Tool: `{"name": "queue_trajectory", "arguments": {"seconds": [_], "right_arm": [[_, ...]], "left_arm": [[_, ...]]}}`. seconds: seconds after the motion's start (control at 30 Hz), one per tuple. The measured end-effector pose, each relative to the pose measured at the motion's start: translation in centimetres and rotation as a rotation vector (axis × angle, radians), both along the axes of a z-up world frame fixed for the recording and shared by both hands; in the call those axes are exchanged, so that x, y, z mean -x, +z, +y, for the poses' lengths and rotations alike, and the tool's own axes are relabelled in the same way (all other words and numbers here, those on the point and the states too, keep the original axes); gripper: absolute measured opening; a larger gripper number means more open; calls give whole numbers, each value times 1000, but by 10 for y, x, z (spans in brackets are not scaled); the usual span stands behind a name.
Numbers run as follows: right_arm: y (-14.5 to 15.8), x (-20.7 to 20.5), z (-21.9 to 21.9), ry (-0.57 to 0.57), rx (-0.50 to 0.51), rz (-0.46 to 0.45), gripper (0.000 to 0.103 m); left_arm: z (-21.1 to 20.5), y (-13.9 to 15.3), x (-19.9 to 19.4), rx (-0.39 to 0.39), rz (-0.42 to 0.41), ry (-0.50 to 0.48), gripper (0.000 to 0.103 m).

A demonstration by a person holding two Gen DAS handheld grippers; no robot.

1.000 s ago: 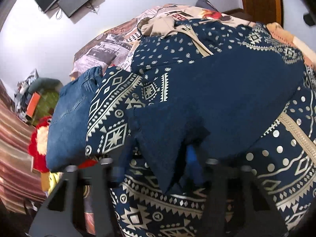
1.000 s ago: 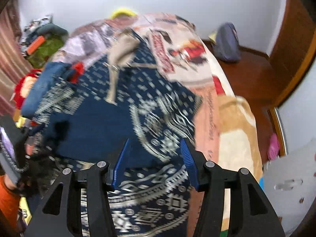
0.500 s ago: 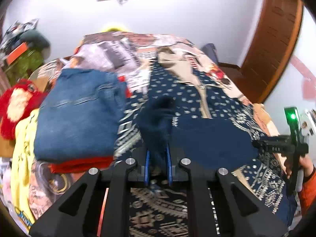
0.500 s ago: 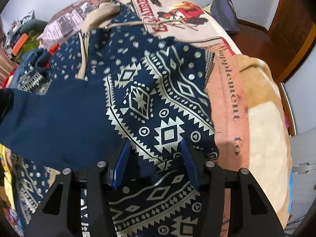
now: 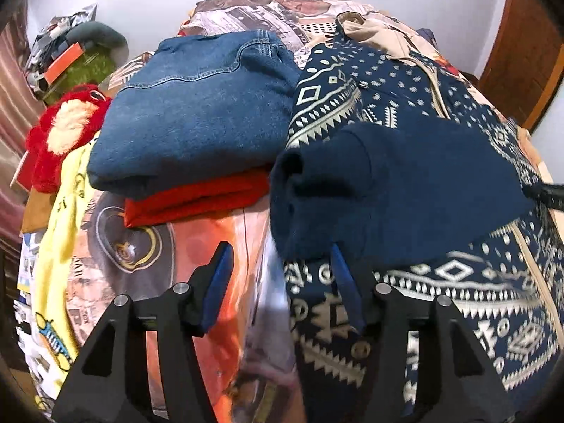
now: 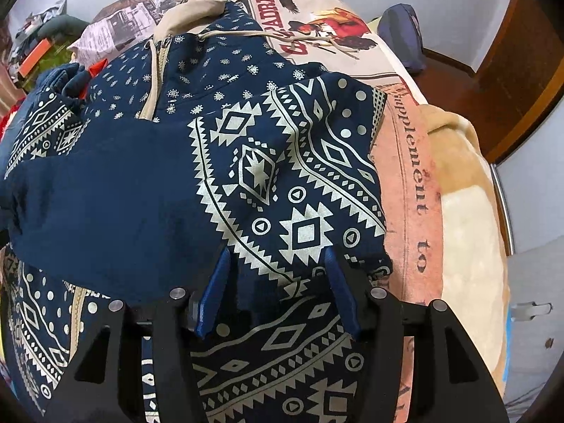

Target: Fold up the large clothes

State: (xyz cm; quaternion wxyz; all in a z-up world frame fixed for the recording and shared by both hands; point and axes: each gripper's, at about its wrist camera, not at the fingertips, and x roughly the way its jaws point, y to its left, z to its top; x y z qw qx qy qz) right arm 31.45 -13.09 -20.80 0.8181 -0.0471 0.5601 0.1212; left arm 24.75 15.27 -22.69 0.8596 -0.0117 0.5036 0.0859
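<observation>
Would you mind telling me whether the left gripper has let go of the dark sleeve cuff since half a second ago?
Yes. The left gripper is now open, sitting left of the cuff, nearer the folded jeans, over the printed bedspread.

Navy hooded jacket with cream geometric print (image 6: 268,183): near hem cut off by the bottom edge in the right wrist view, left sleeve end lost at the left edge. Red folded garment (image 5: 197,197): mostly hidden under the folded blue denim jeans (image 5: 197,105). Printed bedspread (image 5: 197,264) near the left tool (image 5: 278,257): motion-blurred, pattern unreadable. Clutter beside the bed, far left (image 5: 67,60): too small to identify.
</observation>
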Motion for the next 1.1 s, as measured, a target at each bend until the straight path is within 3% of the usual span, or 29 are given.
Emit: {"name": "queue_trajectory", "arguments": {"seconds": [0.1, 0.37, 0.73, 0.87, 1.1], "right_arm": [[5, 0, 3, 17, 22, -2, 52], [42, -1, 7, 35, 24, -109, 52], [107, -29, 19, 45, -44, -309, 52], [115, -51, 28, 36, -81, -351, 63], [97, -114, 52, 36, -129, -302, 63]], "left_arm": [[2, 16, 5, -1, -24, -13, 63], [-10, 83, -23, 3, -199, -68, 81], [-49, 121, -116, 52, -285, -178, 82], [-53, 120, -157, 89, -280, -183, 85], [-45, 74, -241, 210, -147, -108, 86]]}}
